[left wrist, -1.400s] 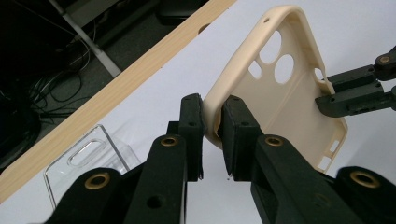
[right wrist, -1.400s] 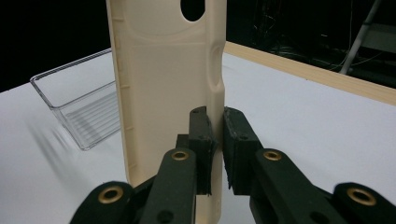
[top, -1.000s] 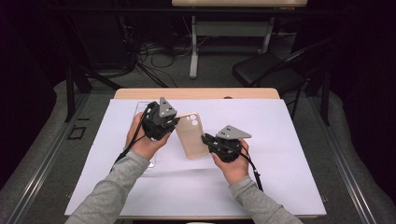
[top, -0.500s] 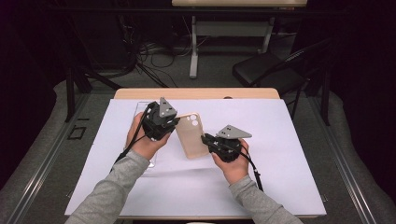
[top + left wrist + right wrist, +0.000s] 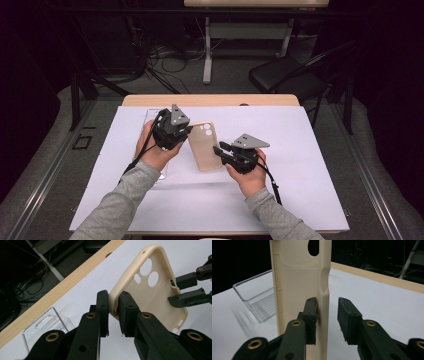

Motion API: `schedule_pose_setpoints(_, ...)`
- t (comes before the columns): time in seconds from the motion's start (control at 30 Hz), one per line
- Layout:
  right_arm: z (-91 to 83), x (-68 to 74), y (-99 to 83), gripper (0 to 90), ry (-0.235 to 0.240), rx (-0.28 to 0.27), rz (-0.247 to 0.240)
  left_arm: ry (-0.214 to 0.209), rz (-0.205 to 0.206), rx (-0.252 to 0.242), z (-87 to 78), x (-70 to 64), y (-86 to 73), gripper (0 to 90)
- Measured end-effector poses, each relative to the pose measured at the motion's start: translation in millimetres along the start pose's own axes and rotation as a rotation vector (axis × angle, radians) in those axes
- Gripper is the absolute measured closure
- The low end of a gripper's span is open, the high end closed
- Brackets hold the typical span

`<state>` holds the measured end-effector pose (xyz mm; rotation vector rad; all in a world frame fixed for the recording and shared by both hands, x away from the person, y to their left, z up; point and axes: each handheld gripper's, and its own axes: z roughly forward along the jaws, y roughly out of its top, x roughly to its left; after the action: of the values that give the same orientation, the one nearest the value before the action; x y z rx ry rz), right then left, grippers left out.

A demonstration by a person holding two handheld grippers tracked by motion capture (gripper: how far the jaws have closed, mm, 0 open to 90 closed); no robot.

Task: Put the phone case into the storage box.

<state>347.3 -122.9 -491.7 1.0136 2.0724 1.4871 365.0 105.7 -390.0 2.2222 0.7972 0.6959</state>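
A dim room with a white-covered table (image 5: 300,150): the beige phone case (image 5: 204,146), lifted between both hands as before, is pinched at one edge by the left gripper (image 5: 113,312), while the right gripper (image 5: 328,315) straddles the opposite edge, not yet closed, suggesting a handover.

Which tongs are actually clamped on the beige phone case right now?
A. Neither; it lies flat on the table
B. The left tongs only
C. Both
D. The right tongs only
B. The left tongs pinch the beige phone case on its edge, while the right tongs straddle the other edge with a clear gap at one jaw.
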Motion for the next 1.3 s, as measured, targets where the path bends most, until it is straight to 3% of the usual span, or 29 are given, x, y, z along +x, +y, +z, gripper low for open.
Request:
schedule_pose_setpoints(0.87, -0.1, 0.1, 0.6, 61.3, 0.018, -0.022, 0.010, 0.031, -0.001, 0.000, 7.9, 3.3, 2.7, 79.8)
schedule_pose_setpoints(1.3, -0.7, -4.2, 0.8, 54.5, -0.004, -0.010, -0.024, 0.071, 0.019, -0.016, 11.2, 13.3, 2.9, 79.7)
